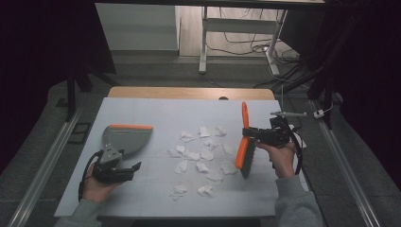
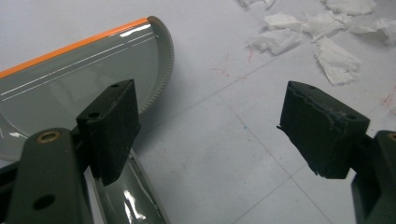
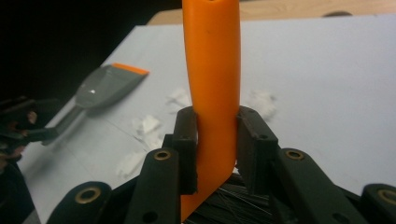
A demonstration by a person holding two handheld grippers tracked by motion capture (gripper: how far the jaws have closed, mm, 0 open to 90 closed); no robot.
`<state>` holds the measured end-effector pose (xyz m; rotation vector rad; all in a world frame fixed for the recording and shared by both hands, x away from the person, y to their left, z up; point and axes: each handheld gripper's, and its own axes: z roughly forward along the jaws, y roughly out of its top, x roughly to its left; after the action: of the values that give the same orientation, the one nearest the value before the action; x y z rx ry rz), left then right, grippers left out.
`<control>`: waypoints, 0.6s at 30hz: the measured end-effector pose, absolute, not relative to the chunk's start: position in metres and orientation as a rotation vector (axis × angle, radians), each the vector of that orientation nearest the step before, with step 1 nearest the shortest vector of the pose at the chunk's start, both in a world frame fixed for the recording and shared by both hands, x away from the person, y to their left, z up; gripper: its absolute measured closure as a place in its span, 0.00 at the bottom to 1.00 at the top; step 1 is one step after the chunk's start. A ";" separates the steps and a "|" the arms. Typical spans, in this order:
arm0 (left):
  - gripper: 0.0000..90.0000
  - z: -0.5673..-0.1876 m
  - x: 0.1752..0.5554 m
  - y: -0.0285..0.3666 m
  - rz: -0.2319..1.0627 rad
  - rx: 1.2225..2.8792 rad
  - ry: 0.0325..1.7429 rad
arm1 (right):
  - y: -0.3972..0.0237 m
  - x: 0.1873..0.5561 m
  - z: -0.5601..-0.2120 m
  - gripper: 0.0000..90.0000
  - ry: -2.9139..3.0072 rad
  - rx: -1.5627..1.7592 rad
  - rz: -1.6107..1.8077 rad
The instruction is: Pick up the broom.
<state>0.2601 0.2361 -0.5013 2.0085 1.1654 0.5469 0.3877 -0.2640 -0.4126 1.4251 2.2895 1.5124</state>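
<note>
On your counter (image 1: 142, 198) the dustpan (image 1: 126, 137) lies at the left, the paper scraps (image 1: 201, 156) are scattered in the middle, and the brush (image 1: 245, 144) stands just right of them.

Brush (image 1: 245, 144): orange handle, dark bristles; held upright, bristles down, at the right of the bench just beside the scraps. Dustpan (image 1: 124, 137): grey, orange front lip, laid flat at the left, its handle toward the near edge. Paper scraps (image 1: 201, 153): white, torn, scattered between the two.
</note>
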 end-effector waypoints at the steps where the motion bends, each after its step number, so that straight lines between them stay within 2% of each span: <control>1: 0.23 -0.501 0.260 0.236 0.549 2.007 1.166 | -0.259 0.386 -0.411 0.78 2.267 1.414 1.547; 11: 0.23 -0.499 0.260 0.235 0.543 1.997 1.165 | -0.238 0.382 -0.414 0.78 2.188 1.376 1.711; 18: 0.23 -0.491 0.263 0.221 0.534 1.992 1.138 | -0.229 0.383 -0.416 0.78 2.182 1.345 1.732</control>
<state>0.2629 0.2206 -0.4911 1.9920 1.1380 0.5339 0.3832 -0.2295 -0.4157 1.3454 2.1823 1.7324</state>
